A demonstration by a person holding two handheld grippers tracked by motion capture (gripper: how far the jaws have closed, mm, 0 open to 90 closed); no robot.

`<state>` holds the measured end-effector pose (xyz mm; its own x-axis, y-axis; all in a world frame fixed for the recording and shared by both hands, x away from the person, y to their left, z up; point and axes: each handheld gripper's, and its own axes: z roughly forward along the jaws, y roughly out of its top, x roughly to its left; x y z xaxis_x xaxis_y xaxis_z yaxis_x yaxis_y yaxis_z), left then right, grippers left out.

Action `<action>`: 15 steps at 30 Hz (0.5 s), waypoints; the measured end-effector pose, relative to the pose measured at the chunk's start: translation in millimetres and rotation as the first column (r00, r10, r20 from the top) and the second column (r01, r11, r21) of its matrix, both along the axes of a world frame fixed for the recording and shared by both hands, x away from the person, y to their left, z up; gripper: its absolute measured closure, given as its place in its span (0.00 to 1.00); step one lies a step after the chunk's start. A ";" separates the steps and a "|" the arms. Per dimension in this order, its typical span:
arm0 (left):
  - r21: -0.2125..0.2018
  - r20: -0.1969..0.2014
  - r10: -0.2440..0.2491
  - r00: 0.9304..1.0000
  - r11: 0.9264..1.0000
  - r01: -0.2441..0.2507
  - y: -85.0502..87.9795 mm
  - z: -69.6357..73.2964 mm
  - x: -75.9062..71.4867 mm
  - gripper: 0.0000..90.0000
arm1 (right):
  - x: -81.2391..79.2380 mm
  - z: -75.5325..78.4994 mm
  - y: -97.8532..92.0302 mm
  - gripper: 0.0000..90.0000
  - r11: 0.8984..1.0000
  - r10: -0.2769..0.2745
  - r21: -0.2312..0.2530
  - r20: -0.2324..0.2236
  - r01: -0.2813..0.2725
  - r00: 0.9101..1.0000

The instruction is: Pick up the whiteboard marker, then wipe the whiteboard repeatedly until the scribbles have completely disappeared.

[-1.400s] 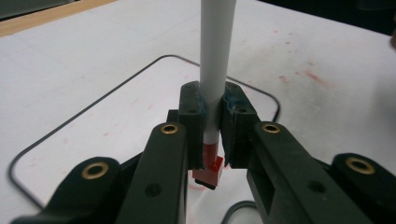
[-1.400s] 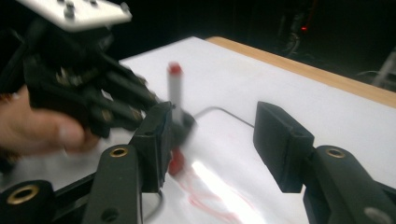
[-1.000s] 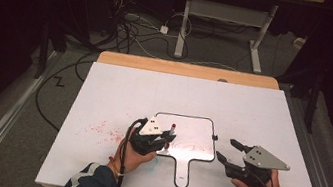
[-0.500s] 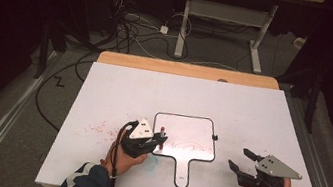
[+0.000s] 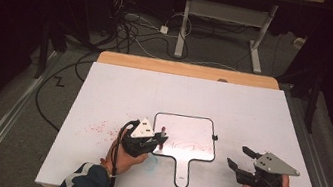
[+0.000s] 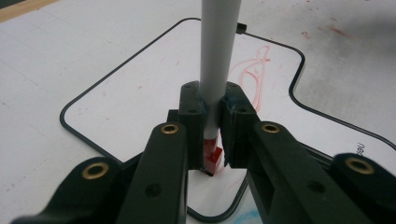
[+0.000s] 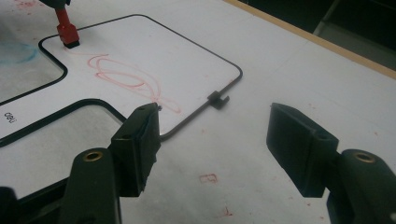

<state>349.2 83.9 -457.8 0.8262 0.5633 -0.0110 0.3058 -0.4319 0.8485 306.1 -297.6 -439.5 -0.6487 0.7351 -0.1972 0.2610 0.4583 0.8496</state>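
A paddle-shaped whiteboard [image 5: 186,129] with a black rim and a short handle lies flat on the white table, a red scribble [image 5: 187,146] near its front. My left gripper [image 5: 156,143] is shut on a grey marker [image 5: 162,134] held upright. In the left gripper view the marker [image 6: 217,60] stands between the jaws, its red end [image 6: 212,158] pressed on the whiteboard [image 6: 140,93] at its near left corner. My right gripper [image 5: 237,155] hovers open to the right of the handle. In the right gripper view its jaws [image 7: 215,119] stand wide apart before the board's edge clip [image 7: 217,99] and the scribble [image 7: 126,77].
Red smears [image 5: 98,126] mark the white table cover left of the board, and a blue smudge [image 5: 157,165] lies beside the handle. A wooden table edge [image 5: 188,70] runs along the far side. Cables [image 5: 134,27] and a desk frame [image 5: 223,11] occupy the floor beyond.
Both hands have drifted slightly toward the near table edge, the right gripper also a little rightward. The marker's red end stays on the board's left corner.
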 end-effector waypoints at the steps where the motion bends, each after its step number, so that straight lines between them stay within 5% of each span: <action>1: 0.004 -0.003 0.002 1.000 1.000 -0.002 0.1 0.5 -0.1 0.87 | 0.3 0.3 0.0 0.39 1.000 -0.006 0.002 0.001 0.006 1.000; 15: -0.015 -0.009 -0.029 1.000 0.999 0.029 -9.0 -0.6 -6.0 0.87 | 0.4 0.5 0.3 0.37 1.000 -0.010 0.006 0.008 0.010 1.000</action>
